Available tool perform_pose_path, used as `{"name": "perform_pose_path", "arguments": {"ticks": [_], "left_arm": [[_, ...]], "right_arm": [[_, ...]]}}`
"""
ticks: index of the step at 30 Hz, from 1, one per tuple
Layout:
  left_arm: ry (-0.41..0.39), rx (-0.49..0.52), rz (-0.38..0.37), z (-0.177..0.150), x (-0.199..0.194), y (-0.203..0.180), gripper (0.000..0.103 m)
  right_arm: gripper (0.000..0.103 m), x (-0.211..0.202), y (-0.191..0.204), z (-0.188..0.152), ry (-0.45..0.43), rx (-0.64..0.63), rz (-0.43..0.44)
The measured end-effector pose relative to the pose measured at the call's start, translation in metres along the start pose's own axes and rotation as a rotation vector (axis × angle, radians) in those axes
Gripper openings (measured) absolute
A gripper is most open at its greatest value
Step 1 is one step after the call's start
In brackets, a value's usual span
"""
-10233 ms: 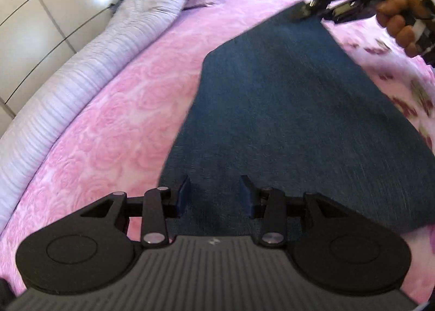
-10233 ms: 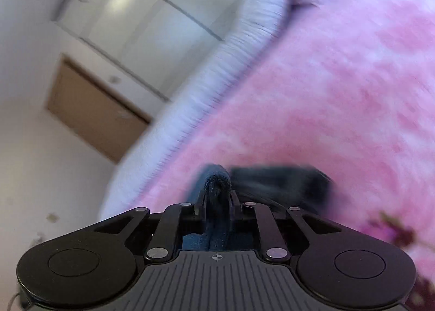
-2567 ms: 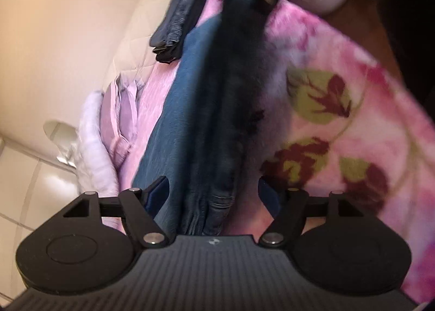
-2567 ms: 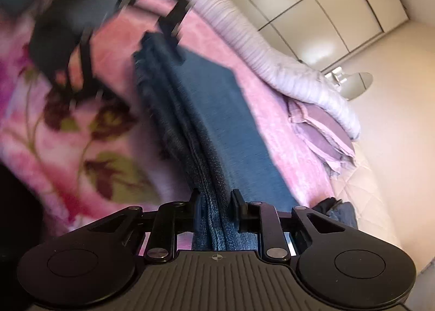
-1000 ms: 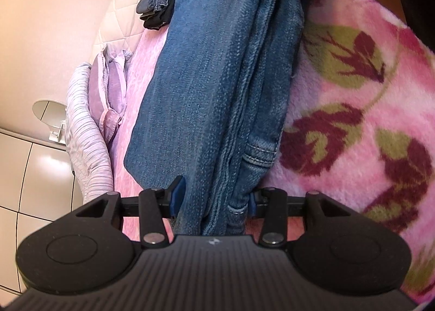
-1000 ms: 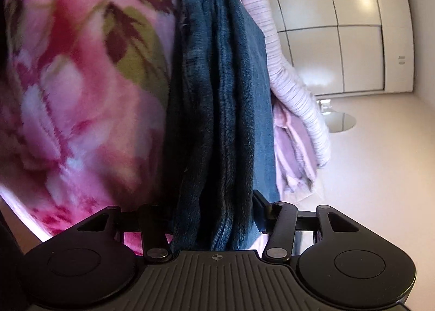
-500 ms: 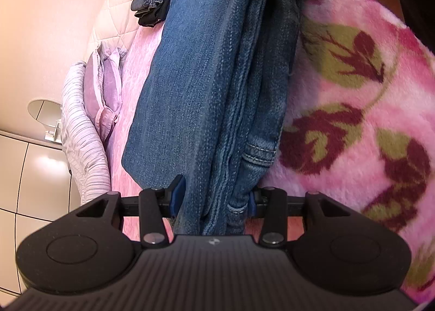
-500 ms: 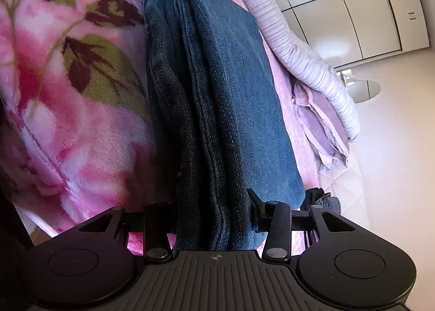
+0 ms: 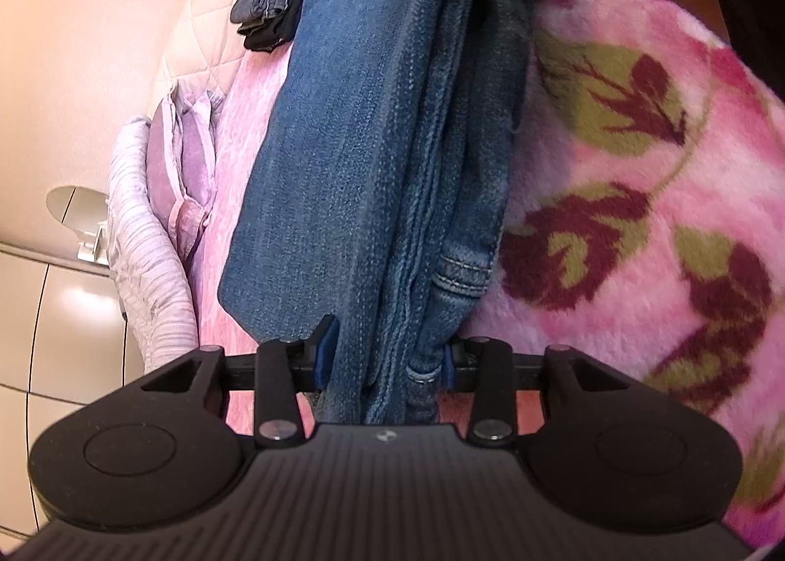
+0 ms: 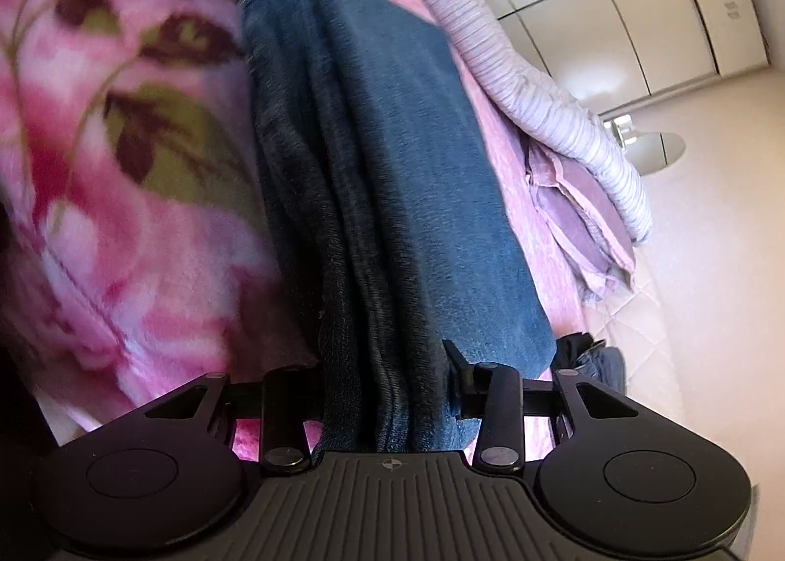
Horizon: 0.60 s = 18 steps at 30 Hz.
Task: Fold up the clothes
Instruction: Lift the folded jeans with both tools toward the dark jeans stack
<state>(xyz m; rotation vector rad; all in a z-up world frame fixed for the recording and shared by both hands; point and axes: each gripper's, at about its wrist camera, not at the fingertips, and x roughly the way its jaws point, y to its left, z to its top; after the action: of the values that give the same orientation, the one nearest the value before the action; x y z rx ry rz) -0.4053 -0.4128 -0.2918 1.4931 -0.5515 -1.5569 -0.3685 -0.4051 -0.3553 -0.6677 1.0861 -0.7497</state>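
The folded jeans (image 9: 392, 158) were stretched lengthwise over the pink floral blanket (image 9: 638, 198), one end bunched in each gripper. The left gripper (image 9: 382, 355) was closing, its pads pinching the denim layers — the right gripper (image 10: 387, 379) likewise was closing on the other end.

The jeans (image 9: 373, 178) were blue denim; the blanket (image 9: 638, 217) was pink with maroon and olive flowers; the duvet (image 10: 549, 109) was lilac-striped.
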Motion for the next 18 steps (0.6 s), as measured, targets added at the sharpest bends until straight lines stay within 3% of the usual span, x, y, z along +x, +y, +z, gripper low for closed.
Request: {"name": "perform_pose_path", "arguments": {"ticks": [12, 18], "left_arm": [[0.006, 0.002, -0.107, 0.010, -0.021, 0.069, 0.033], [0.037, -0.010, -0.217, 0.014, -0.033, 0.111, 0.032]], "right_arm": [[0.036, -0.026, -0.071, -0.011, -0.211, 0.038, 0.055], [0.035, -0.034, -0.109, -0.007, -0.177, 0.053, 0.199]]}}
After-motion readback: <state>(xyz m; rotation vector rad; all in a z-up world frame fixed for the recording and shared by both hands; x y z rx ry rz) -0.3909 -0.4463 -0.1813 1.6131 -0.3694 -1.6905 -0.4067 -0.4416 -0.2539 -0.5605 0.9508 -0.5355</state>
